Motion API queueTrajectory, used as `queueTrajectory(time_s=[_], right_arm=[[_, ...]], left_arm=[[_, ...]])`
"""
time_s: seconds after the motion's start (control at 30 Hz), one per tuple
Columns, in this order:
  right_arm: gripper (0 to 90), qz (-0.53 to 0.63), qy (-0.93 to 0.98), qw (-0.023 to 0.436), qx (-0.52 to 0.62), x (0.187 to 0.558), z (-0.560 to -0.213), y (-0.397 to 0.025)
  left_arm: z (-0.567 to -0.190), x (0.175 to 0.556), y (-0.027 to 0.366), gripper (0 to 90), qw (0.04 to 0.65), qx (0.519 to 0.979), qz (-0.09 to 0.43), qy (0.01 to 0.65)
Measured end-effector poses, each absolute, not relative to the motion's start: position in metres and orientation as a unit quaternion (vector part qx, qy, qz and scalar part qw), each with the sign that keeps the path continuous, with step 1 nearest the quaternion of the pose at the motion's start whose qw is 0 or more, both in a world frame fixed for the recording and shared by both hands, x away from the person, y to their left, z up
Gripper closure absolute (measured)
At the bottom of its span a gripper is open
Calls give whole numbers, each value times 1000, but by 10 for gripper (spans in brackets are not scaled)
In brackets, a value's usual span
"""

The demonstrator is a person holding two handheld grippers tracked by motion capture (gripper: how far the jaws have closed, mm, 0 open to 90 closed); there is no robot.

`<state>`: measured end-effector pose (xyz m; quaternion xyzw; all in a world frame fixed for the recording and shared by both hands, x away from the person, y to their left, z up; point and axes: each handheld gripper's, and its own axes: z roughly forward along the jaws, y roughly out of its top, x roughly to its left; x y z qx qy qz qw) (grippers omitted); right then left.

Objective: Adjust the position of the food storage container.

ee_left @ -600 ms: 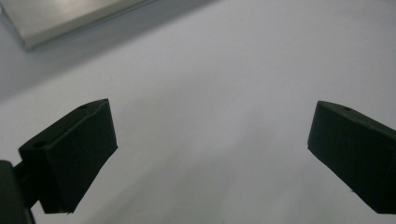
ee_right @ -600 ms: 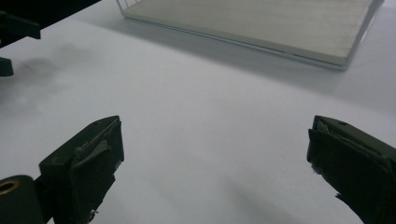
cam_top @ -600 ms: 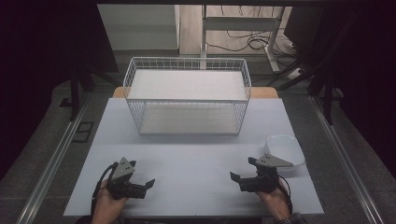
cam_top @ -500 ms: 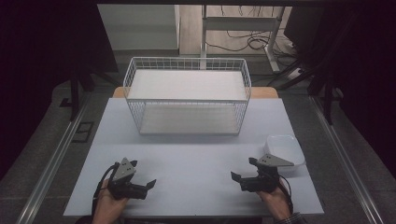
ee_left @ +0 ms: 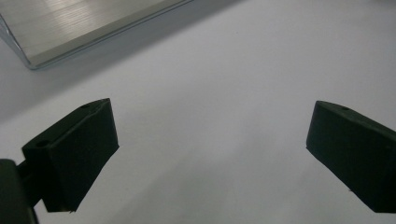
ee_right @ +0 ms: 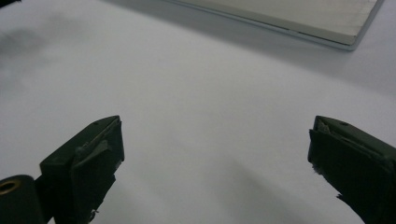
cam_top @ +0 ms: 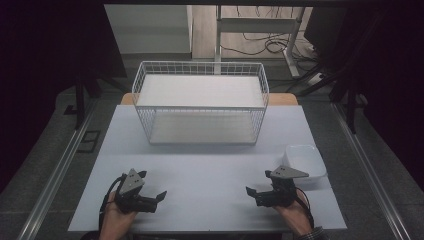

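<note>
While both of my hands rest low at the near edge of the worktop (cam_top: pixel 210 165), I see the left tongs (cam_top: pixel 159 199) near the near left corner, held in my left hand (cam_top: pixel 116 220), with their jaws pointing inward toward the middle and spread wide with nothing between them. From the left gripper view the left tongs (ee_left: pixel 210 154) frame only bare white surface, with a strip of metal edging (ee_left: pixel 84 32) beyond it at the upper left. My right hand (cam_top: pixel 295 212) holds the right tongs (cam_top: pixel 252 194) toward the near right corner, jaws likewise aimed inward, parted and empty; the right gripper view confirms the right tongs (ee_right: pixel 215 158) stand wide apart over plain worktop. Just beside the right tongs, close to the right edge, sits a white bowl (cam_top: pixel 306 161), partly covered from above by the grey plate on that gripper; I cannot tell whether they touch. Toward the far edge, centred, stands a white wire basket (cam_top: pixel 201 107), well apart from both tongs.
</note>
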<state>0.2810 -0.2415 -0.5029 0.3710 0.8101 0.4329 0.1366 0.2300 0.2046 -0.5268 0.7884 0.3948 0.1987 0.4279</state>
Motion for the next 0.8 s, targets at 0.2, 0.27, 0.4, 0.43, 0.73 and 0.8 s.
queueTrajectory(time_s=[0.2,0.27,0.4,0.43,0.73,0.8], right_arm=[[0,428,812,148,369,281,-498,-239],[0,424,813,155,368,281,-495,-238],[13,410,814,172,374,283,-488,-241],[26,409,812,177,377,283,-486,-243],[226,408,793,214,398,288,-467,-266],[293,407,791,213,403,290,-465,-272]], left_arm=[[-528,231,206,17,427,787,194,401],[-528,231,205,18,424,789,193,401],[-528,231,206,18,428,786,193,403],[-528,231,206,18,428,786,193,403],[-529,232,207,18,426,786,190,406],[-529,232,207,18,425,787,188,407]])
